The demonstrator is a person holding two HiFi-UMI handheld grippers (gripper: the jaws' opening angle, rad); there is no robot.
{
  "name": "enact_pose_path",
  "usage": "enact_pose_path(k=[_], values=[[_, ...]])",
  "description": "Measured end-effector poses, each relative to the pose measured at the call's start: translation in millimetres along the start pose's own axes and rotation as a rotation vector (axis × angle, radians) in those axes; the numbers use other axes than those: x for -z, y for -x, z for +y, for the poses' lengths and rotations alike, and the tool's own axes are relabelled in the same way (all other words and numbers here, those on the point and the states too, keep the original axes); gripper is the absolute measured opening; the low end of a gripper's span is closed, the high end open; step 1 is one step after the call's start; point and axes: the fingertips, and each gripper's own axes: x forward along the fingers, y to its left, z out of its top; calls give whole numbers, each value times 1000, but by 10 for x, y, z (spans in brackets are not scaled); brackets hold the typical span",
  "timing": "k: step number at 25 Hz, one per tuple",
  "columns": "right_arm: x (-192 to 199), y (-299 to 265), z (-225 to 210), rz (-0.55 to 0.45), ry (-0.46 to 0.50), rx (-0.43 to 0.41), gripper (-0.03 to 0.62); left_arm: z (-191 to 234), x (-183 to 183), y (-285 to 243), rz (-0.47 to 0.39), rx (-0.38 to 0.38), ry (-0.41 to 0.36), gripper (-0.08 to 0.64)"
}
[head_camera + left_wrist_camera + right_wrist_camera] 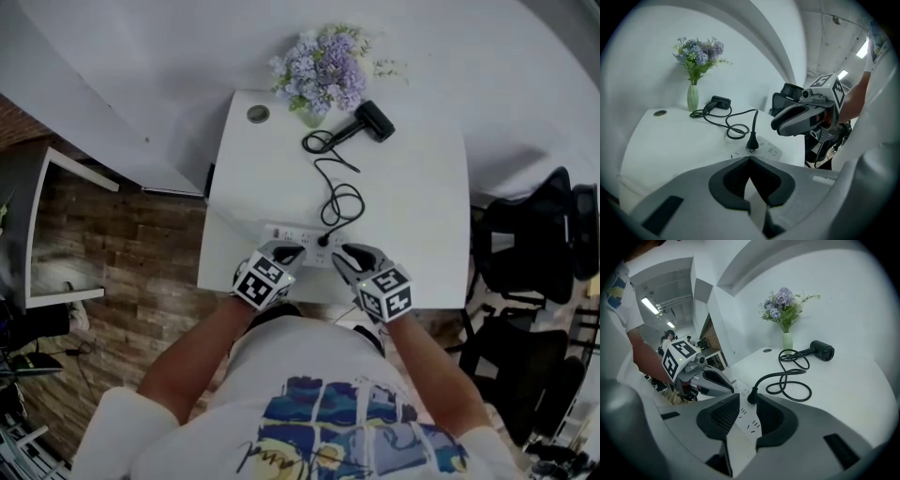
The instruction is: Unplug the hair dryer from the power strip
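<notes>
Plug (753, 398) — likely rigid, snug; body the hold, not cord (779, 372) — just ahead of gaping, empty right hand-held gripper (747, 395); left hand-held gripper (750, 158) closed.

Office-like workroom: black office chairs (530, 248) at right, white rectangular table (422, 197), brown wood-plank floor (131, 253) at left, ceiling strip lights (648, 305) far behind.

- The white table (403, 187) is lit evenly and brightly; only faint shadows are cast.
- Strong fisheye bending and black vignetted corners are shown in both gripper views.
- Ceiling strip lights (649, 305) are blown out.
</notes>
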Motion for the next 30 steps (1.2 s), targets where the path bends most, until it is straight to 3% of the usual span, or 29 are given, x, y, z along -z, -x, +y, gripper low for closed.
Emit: enact_pose_path(k=[15,22,30], values=[[13,-472,-147,55,-52,2,121,43,26,-139,107,-29,-54,2],[-1,-580,-141,67,-49,-3,112,64,90,-181,186,-45,-50,2],[2,-591,-121,61,-50,-13,84,76,91,-195,198,-37,-28,2]])
